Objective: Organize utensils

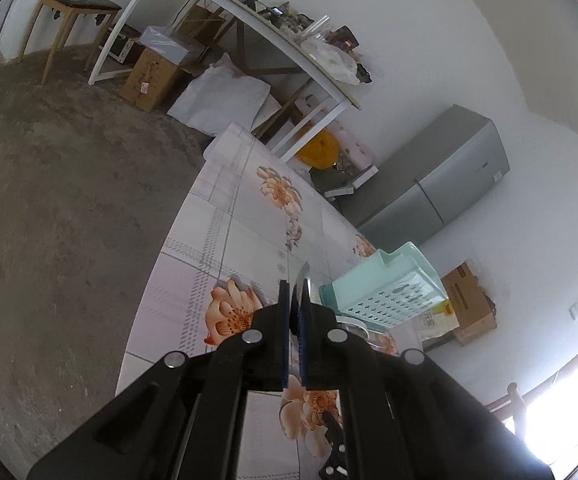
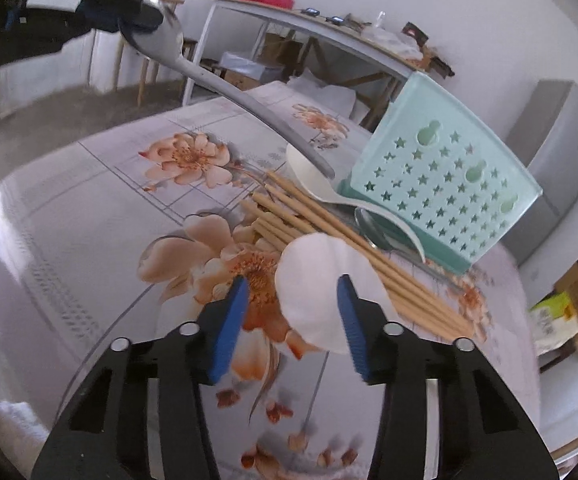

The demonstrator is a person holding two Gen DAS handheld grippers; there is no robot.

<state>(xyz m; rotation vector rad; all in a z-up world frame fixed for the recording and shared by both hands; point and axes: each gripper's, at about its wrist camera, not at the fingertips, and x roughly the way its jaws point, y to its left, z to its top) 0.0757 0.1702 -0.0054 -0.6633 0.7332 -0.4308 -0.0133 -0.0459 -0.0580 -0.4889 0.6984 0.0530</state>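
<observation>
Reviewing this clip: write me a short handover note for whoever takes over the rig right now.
Left gripper: shut on a metal spoon, held by its bowl in the air, handle pointing toward the mint-green perforated plastic utensil holder.
Right gripper: open, a white ceramic spoon between its blue pads, not yet pinched.
On the floral tablecloth: bamboo chopsticks, another white spoon, another metal spoon.
Done: no utensil visibly in the holder.
Left: everything.

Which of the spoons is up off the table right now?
The metal spoon, clamped by its bowl in the left gripper and hanging in the air. The two white spoons lie on the table.
</observation>
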